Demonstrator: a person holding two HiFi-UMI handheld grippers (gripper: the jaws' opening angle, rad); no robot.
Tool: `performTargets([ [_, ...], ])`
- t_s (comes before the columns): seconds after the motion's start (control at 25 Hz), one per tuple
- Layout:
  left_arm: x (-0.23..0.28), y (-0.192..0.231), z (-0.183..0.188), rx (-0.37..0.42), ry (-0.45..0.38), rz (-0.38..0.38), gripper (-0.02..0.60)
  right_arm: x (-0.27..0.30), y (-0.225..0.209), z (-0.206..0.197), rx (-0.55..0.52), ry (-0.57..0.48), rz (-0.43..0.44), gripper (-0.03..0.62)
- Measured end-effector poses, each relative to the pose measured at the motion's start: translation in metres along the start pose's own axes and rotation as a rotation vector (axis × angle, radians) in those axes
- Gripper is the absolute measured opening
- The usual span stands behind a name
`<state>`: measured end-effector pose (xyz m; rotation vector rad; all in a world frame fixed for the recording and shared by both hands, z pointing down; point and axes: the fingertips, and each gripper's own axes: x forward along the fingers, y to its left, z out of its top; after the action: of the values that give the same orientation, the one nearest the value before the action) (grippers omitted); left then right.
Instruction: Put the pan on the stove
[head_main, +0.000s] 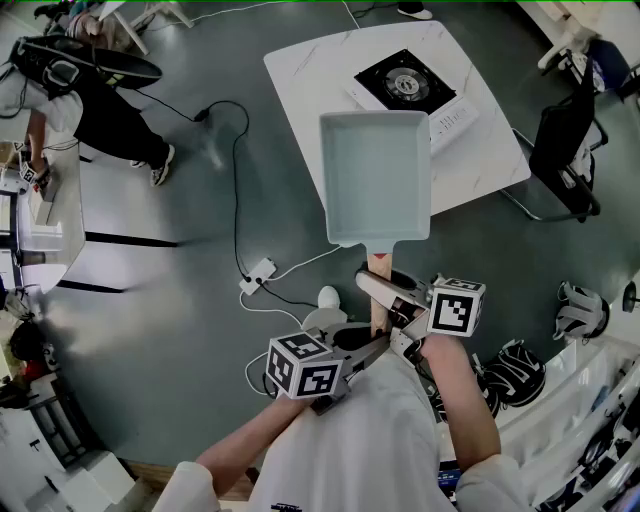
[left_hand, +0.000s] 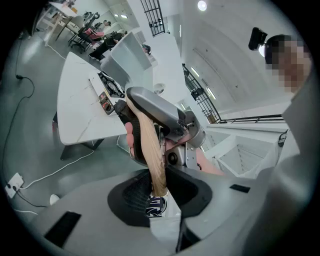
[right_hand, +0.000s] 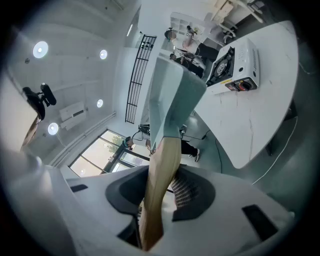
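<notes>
Pan: rectangular, pale blue-green, shallow walls, wooden handle; centre frame, held aloft, just below the stove in the picture.
My left gripper: clenched on the handle's end.
My right gripper: grasping the handle nearer the pan.
Table: white, faintly marbled, upper centre; bears the black-topped stove.
Room: grey floor; black cable left of centre.

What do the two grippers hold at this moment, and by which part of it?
Both hold the pale rectangular pan by its wooden handle: the right gripper nearer the pan body, the left gripper at the handle's free end.
</notes>
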<state>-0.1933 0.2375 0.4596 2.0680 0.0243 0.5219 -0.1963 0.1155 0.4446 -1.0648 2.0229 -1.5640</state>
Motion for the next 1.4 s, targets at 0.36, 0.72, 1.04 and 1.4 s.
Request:
performTargets([
  [0.36,-0.008,-0.086,-0.111,0.024,0.005,-0.001,0.094,-0.087,0.047,-0.1,0.007,-0.017,-0.001,0.132],
  [0.72,0.008,-0.125,-0.158,0.061,0.061,-0.023,0.094,-0.142,0.056,-0.132,-0.005,-0.075,-0.002,0.13],
  [1.04,0.024,-0.135,-0.169,0.083,0.088,-0.03,0.094,-0.167,0.05,-0.133,0.013,-0.107,-0.024,0.127],
  [1.4,0.046,-0.131,-0.14,0.101,0.116,-0.054,0.094,-0.174,0.039,-0.096,0.011,-0.141,-0.039,0.127],
])
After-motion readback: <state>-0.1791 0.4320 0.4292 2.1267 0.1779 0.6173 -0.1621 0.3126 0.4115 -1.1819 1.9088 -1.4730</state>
